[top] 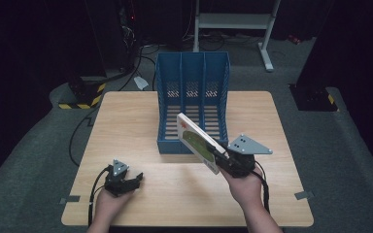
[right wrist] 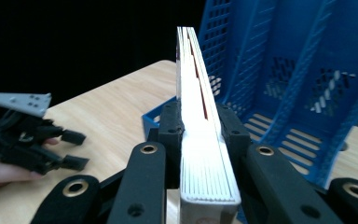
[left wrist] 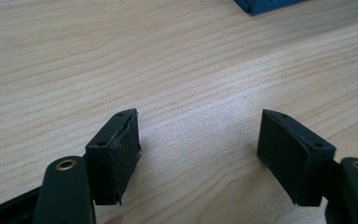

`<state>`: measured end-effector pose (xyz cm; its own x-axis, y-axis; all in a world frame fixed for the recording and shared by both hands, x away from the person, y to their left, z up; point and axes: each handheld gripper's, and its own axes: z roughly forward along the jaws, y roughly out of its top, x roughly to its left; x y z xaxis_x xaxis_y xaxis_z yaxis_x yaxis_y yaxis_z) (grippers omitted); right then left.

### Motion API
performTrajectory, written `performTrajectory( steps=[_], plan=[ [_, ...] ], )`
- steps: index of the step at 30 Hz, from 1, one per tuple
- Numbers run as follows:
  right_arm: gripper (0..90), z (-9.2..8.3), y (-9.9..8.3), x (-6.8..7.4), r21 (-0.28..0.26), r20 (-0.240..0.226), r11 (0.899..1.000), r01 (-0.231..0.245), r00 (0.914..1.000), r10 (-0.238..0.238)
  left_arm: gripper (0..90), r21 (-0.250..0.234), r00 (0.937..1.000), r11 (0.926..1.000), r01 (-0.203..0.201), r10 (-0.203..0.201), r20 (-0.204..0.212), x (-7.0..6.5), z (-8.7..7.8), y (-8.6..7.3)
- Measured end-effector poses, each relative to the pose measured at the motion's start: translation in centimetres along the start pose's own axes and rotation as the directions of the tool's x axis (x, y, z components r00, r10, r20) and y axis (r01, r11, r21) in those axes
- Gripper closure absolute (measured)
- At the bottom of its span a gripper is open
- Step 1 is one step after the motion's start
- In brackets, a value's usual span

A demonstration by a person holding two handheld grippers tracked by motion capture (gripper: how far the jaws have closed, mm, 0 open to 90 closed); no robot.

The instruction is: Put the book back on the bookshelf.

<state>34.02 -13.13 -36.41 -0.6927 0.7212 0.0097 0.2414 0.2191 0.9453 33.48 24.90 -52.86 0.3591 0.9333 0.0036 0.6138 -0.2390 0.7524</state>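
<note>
I'm working in what looks like a lab or recording studio: my bare wooden table (top: 126, 126) stands alone on grey carpet (top: 24, 160) with black curtains all round, cables (top: 80, 128) trail off past its left edge, hazard-striped tape (top: 80, 104) marks the floor beyond its far left corner, and a white metal stand (top: 233, 22) waits behind

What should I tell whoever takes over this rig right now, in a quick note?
Right gripper: shut on the book, held off the table in front of the blue file rack.
Left gripper: open, nothing between its jaws, low over the table at the near left.
Done: book picked up.
Left: the book is not yet in a rack slot; likely it goes into one.
</note>
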Motion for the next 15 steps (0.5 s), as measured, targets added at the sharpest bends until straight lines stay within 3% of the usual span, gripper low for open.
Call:
performTrajectory(
  steps=[4, 15],
  plan=[
    [75.6, 0.0, 0.6, -0.9, 0.005, 0.051, 1.0, -0.007, 0.9987, 0.007, 29.5, 0.0, 1.0, 1.0, 0.0, 0.0, 0.0, 0.0, 0.0, 0.0],
    [75.5, -0.2, 1.8, -3.5, 0.001, 0.137, 0.999, -0.038, 0.9898, 0.037, 29.5, 0.0, 1.0, 1.0, 0.0, 0.0, 0.0, 0.0, 0.0, 0.0]
  ],
)
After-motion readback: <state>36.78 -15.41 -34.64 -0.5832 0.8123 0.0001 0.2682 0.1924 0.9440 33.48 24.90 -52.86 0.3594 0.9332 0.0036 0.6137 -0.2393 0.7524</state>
